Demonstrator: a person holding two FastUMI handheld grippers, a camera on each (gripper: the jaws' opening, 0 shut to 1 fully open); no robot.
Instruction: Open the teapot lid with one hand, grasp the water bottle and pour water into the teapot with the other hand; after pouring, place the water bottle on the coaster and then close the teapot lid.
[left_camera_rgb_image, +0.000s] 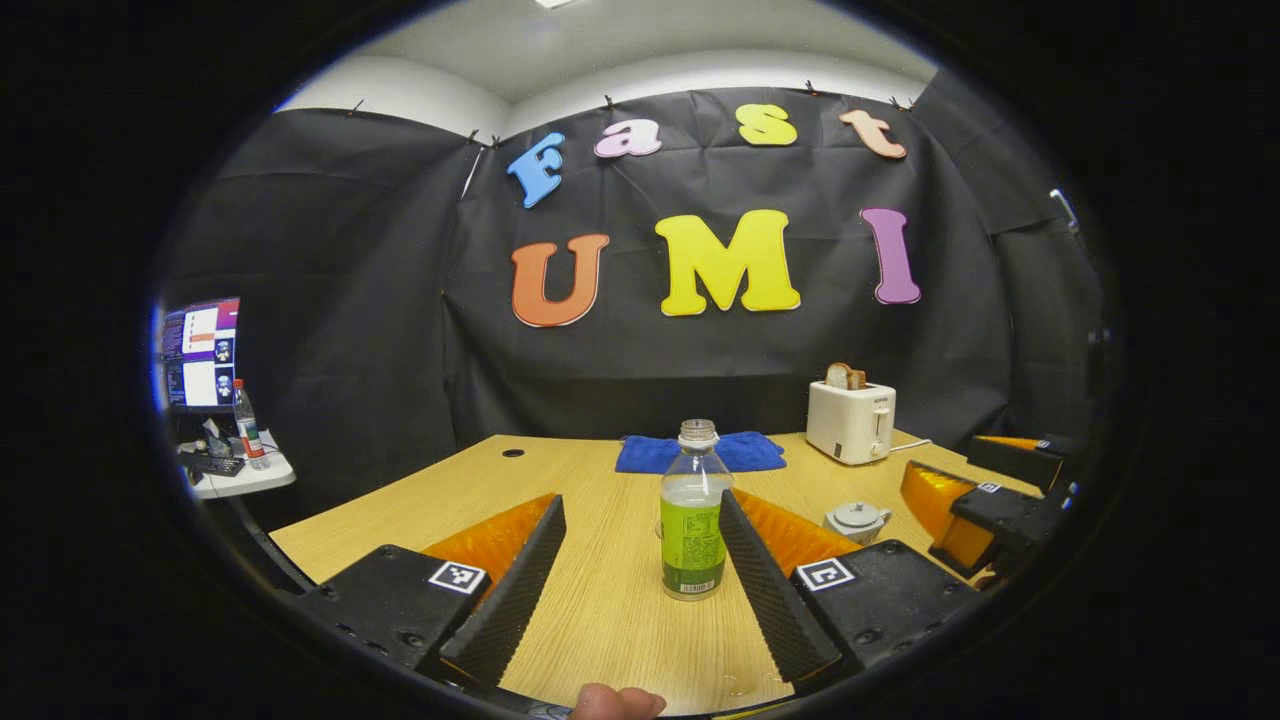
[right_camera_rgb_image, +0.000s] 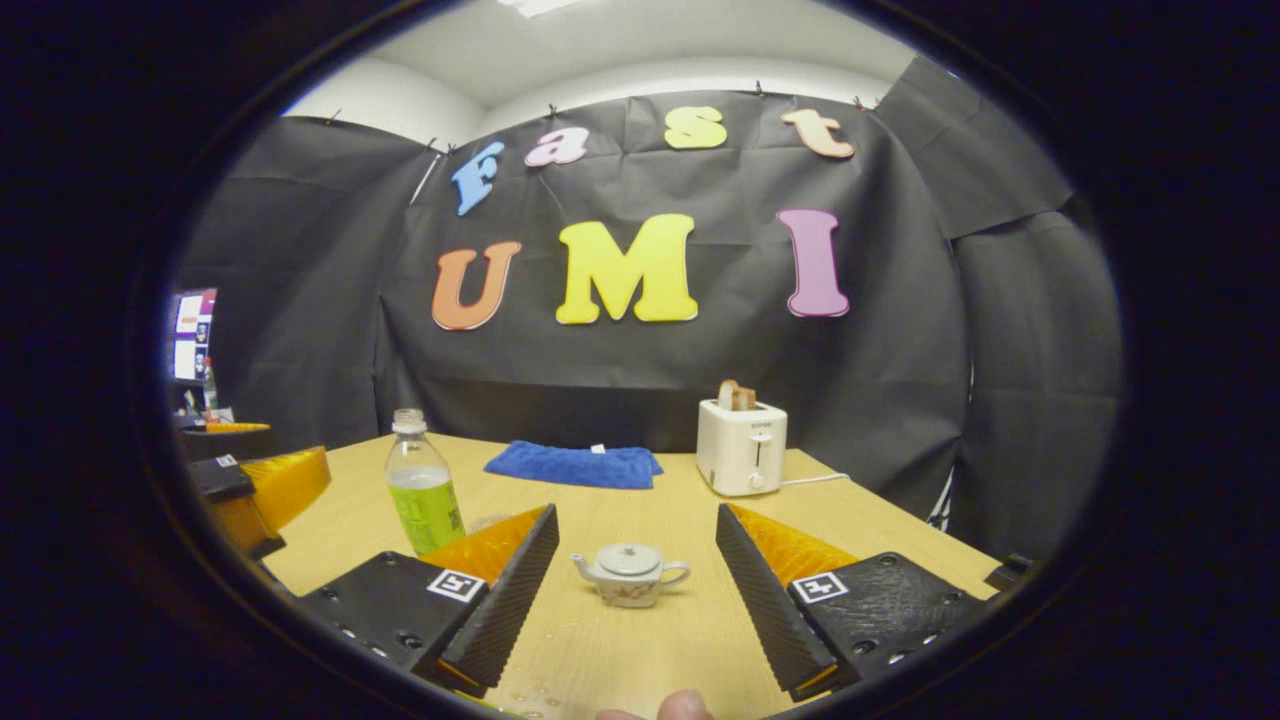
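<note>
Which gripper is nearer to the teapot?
Right. The right gripper faces the teapot, which sits between its open fingers, just ahead. The left gripper is off to the teapot's side, facing the bottle.

Right finger of left gripper (left_camera_rgb_image: 637, 570) overlaps water bottle (left_camera_rgb_image: 692, 515) right edge. Coaster not identifiable; pale sliver just left of bottle base, too little to tell. Teapot (left_camera_rgb_image: 857, 520) partly behind that finger; spout side hidden. Monitor (left_camera_rgb_image: 200, 352) at far left cut by edge. Fingertip (right_camera_rgb_image: 685, 705) cut off at bottom edge.
</note>
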